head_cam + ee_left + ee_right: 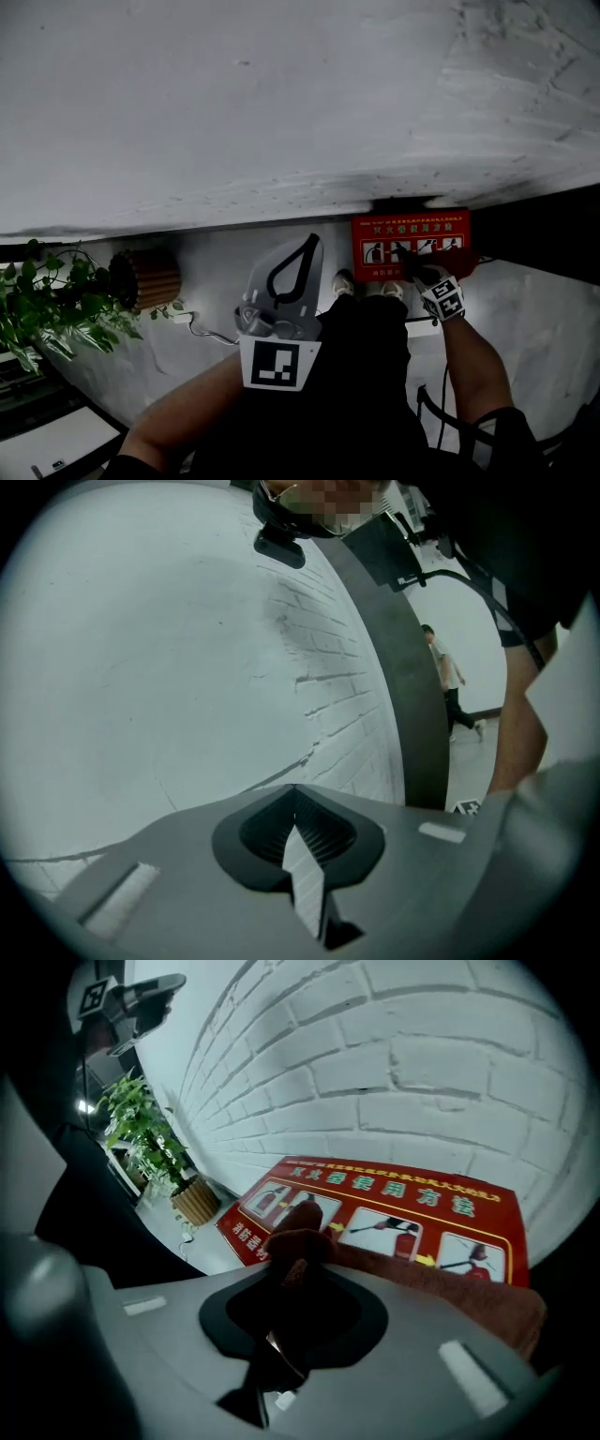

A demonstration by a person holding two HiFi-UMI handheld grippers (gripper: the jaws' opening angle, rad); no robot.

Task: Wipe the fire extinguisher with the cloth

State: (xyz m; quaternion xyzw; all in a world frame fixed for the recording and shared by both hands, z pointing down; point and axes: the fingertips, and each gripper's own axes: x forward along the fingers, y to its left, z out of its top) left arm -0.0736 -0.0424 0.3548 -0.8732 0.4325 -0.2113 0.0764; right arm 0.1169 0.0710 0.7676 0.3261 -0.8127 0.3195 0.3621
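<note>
A red fire extinguisher cabinet (pixel 410 236) with a picture instruction label (pixel 394 1202) stands on the floor against the white brick wall. My right gripper (pixel 419 269) reaches down to its front, shut on a dark red-brown cloth (pixel 450 1288). The cloth bunches up between the jaws and trails off to the right over the cabinet's label. The extinguisher itself is not visible. My left gripper (pixel 305 246) is held up in front of my body, away from the cabinet. Its jaws (pixel 293 794) meet at the tips with nothing between them.
A leafy plant (pixel 47 300) in a ribbed wooden pot (pixel 150 277) stands at the left by the wall. A white plug and cable (pixel 187 322) lie on the floor. My shoes (pixel 345 281) are near the cabinet. A dark column (pixel 403 696) and a distant walking person (pixel 450 682) show in the left gripper view.
</note>
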